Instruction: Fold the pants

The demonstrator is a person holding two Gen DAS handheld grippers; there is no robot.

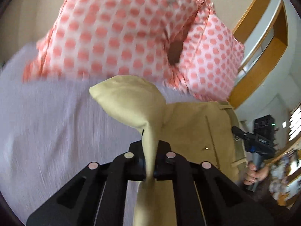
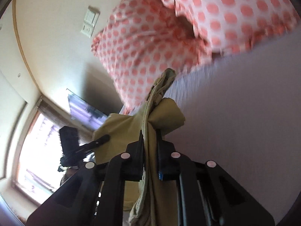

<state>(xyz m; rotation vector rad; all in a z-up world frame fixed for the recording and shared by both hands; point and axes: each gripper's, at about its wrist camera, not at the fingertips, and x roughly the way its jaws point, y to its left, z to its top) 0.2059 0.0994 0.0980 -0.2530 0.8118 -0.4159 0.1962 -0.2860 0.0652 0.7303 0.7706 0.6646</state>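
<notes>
Khaki pants (image 1: 190,131) hang in the air above a lavender bed (image 1: 47,122), stretched between two handheld tongs, apparently to spread them before folding. Left gripper (image 1: 150,162) is clamped tight on a bunched fabric edge; right gripper (image 2: 150,162) pinches the thick waistband. Polka-dot pillows (image 1: 112,33) sit at the bed's far edge.

I count one pair of khaki pants (image 1: 190,124) and two grippers — my left gripper (image 1: 150,162) and my right gripper (image 2: 150,162), each with two black fingers. Pillows with pink dots: two, one big pillow (image 1: 112,32) and a second pillow (image 1: 212,56) beside it. One pale bedsheet (image 1: 56,122) — one wall switch plate (image 2: 90,24) and one window (image 2: 35,146).
</notes>
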